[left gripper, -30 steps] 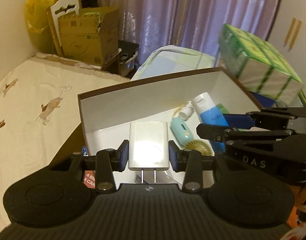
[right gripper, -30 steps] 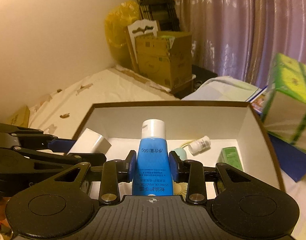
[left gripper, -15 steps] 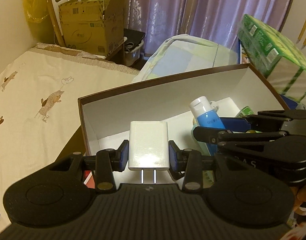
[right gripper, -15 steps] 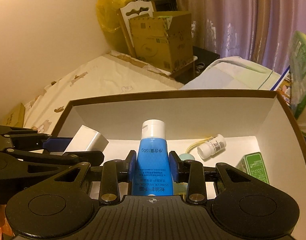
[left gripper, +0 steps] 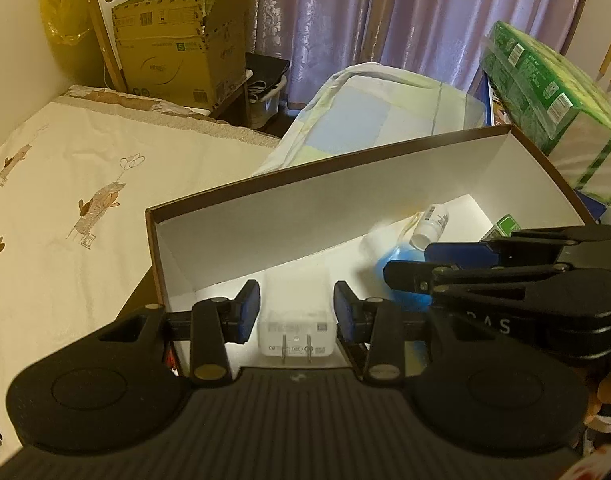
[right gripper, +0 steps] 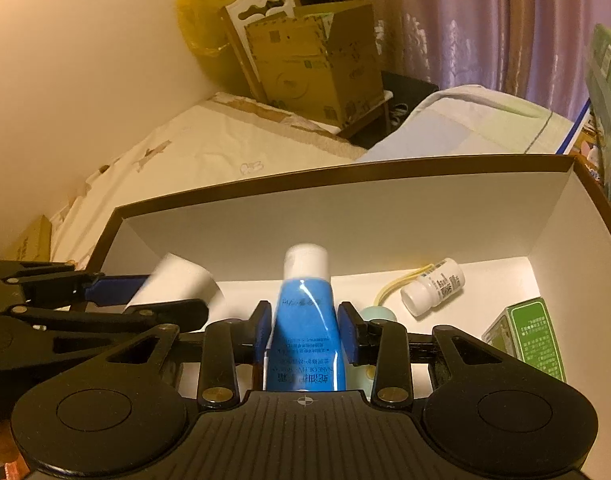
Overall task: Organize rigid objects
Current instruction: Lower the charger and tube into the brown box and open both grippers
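**Already Over the Box: Release Hazards**

Both items hung inside the brown-rimmed box [right gripper: 345, 168]. The right gripper [right gripper: 305, 332] clamped the blue tube [right gripper: 305, 320]; releasing it tilted risked it toppling onto the small white bottle [right gripper: 433, 286]. The left gripper [left gripper: 297, 312] bracketed the white charger [left gripper: 295, 320], which appeared slack, so it could drop early.
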Demonstrator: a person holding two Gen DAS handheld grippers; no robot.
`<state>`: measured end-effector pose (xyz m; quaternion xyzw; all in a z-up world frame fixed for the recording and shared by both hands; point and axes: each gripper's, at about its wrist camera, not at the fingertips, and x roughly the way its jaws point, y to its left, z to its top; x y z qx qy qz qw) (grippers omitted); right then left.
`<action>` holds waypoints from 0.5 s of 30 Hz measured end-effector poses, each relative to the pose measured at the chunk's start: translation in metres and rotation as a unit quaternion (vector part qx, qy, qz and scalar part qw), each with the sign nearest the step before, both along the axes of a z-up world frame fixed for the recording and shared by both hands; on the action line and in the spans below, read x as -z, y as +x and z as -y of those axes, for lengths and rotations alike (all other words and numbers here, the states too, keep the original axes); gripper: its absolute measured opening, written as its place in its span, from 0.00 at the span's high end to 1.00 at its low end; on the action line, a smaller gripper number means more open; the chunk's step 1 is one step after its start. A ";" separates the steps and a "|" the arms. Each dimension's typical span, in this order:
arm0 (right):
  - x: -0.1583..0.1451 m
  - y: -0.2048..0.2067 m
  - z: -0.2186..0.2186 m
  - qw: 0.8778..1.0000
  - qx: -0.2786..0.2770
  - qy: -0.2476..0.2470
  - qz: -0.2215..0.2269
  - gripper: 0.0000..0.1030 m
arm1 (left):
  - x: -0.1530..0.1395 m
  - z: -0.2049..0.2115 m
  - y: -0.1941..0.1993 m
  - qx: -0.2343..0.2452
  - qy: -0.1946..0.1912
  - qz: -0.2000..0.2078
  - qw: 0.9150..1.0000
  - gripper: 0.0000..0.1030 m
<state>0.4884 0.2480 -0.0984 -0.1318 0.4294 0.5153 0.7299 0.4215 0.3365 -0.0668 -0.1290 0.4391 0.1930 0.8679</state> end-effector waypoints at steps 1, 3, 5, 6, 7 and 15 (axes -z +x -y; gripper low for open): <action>-0.001 0.000 0.001 1.000 0.000 0.001 0.002 0.68 | 0.000 0.000 0.000 0.000 0.001 0.000 1.000 0.66; -0.001 0.001 0.003 1.000 -0.002 0.001 0.002 0.67 | 0.000 -0.001 0.001 0.000 0.004 0.000 1.000 0.66; -0.003 0.001 0.005 1.000 -0.005 0.002 0.003 0.67 | 0.000 -0.001 0.001 0.001 0.006 -0.001 1.000 0.65; -0.003 0.000 0.006 1.000 -0.006 0.002 0.004 0.67 | 0.000 0.000 0.002 0.002 0.006 -0.002 1.000 0.65; -0.004 0.000 0.006 1.000 -0.007 0.002 0.005 0.67 | 0.000 -0.001 0.002 0.003 0.006 -0.002 1.000 0.64; -0.004 -0.002 0.011 1.000 -0.004 -0.003 0.010 0.66 | 0.000 0.001 0.001 0.004 0.006 -0.003 1.000 0.63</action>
